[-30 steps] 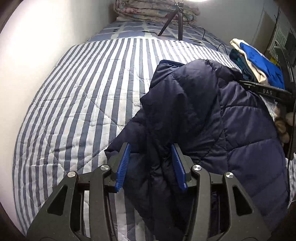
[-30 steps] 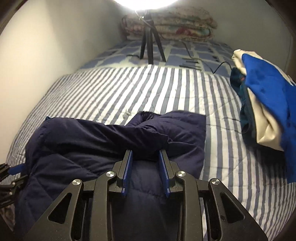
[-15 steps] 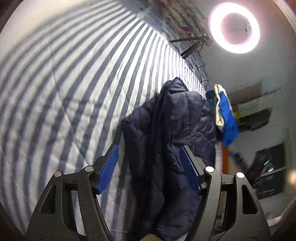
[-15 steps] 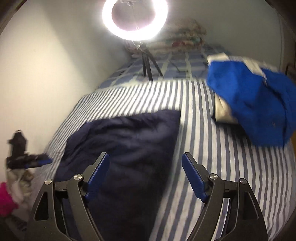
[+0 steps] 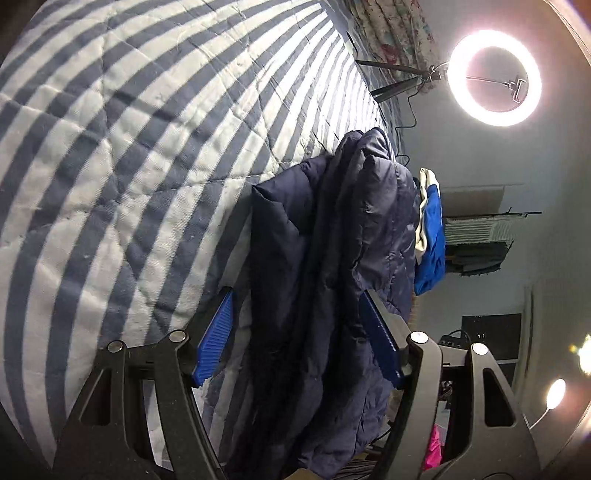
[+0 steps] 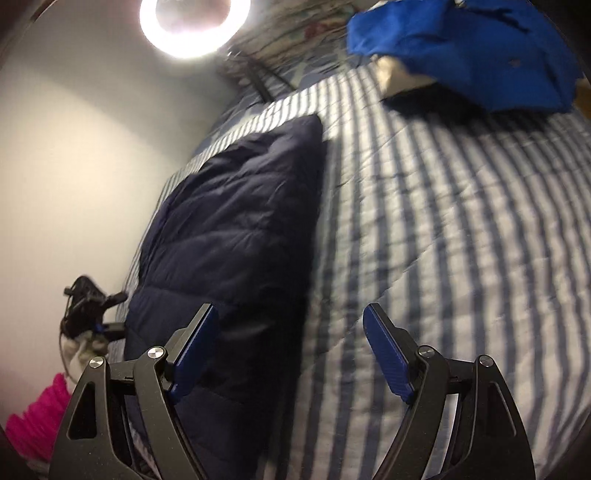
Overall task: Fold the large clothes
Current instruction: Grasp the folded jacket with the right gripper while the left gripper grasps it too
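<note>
Dark blue puffy jacket (image 5: pixel 332 280) folded flat on the striped bed cover (image 5: pixel 122 177). Left gripper (image 5: pixel 295 332) wide apart, holding nothing. Right gripper (image 6: pixel 290 350) wide apart too, empty. Bright blue clothes (image 6: pixel 476 51) heaped nearby.

A bedroom in a home: a bed with a blue-and-white striped quilt (image 5: pixel 122 155) fills the view, folded floral bedding (image 5: pixel 395 33) at its far end, a lit ring light (image 5: pixel 495 77) on a tripod beside that, pale walls behind the bed.
</note>
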Demonstrator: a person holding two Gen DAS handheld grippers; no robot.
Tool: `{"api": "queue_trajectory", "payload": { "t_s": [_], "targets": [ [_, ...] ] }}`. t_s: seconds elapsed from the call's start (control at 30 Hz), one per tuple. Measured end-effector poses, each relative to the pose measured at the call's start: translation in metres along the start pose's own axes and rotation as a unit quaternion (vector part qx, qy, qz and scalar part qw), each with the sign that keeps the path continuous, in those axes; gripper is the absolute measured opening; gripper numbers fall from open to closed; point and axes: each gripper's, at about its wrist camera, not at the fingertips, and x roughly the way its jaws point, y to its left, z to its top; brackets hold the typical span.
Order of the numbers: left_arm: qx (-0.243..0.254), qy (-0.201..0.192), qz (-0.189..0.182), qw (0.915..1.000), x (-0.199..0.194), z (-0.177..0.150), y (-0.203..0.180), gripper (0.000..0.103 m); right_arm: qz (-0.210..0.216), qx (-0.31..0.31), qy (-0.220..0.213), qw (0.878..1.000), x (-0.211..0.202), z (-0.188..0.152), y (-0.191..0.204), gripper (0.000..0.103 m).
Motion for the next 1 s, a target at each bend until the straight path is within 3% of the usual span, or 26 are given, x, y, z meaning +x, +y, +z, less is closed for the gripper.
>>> {"api": "queue_trajectory", "payload": {
  "t_s": [0.27, 0.5, 0.67, 0.77, 0.87, 0.93, 1.0],
  "targets": [
    [0.004, 0.015, -0.006, 0.9999, 0.011, -0.001, -0.007, 0.07, 0.042, 0.026, 0.049, 0.998, 0.026, -0.011, -0.002, 0.08],
    [0.006, 0.015, -0.007, 0.9998, 0.024, 0.001, -0.017, 0.07, 0.057, 0.042, 0.058, 0.996, 0.028, -0.008, -0.003, 0.08],
    [0.023, 0.014, 0.006, 0.9996, 0.036, 0.003, -0.032, 0.07, 0.062, 0.046, 0.058, 0.995, 0.036, -0.01, 0.004, 0.081],
    [0.042, 0.009, 0.032, 0.9985, 0.041, 0.001, -0.039, 0.07, 0.056, 0.037, 0.058, 0.996, 0.038, -0.01, 0.009, 0.081],
    [0.069, 0.001, 0.058, 0.9959, 0.045, -0.002, -0.051, 0.058, 0.051, 0.027, 0.06, 0.997, 0.043, -0.012, 0.019, 0.08],
    [0.092, -0.003, 0.074, 0.993, 0.046, -0.006, -0.06, 0.045, 0.054, 0.018, 0.066, 0.996, 0.046, -0.013, 0.028, 0.069],
    [0.118, -0.011, 0.089, 0.9889, 0.045, -0.011, -0.07, 0.036, 0.041, 0.007, 0.07, 0.997, 0.049, -0.016, 0.038, 0.065]
  ]
}}
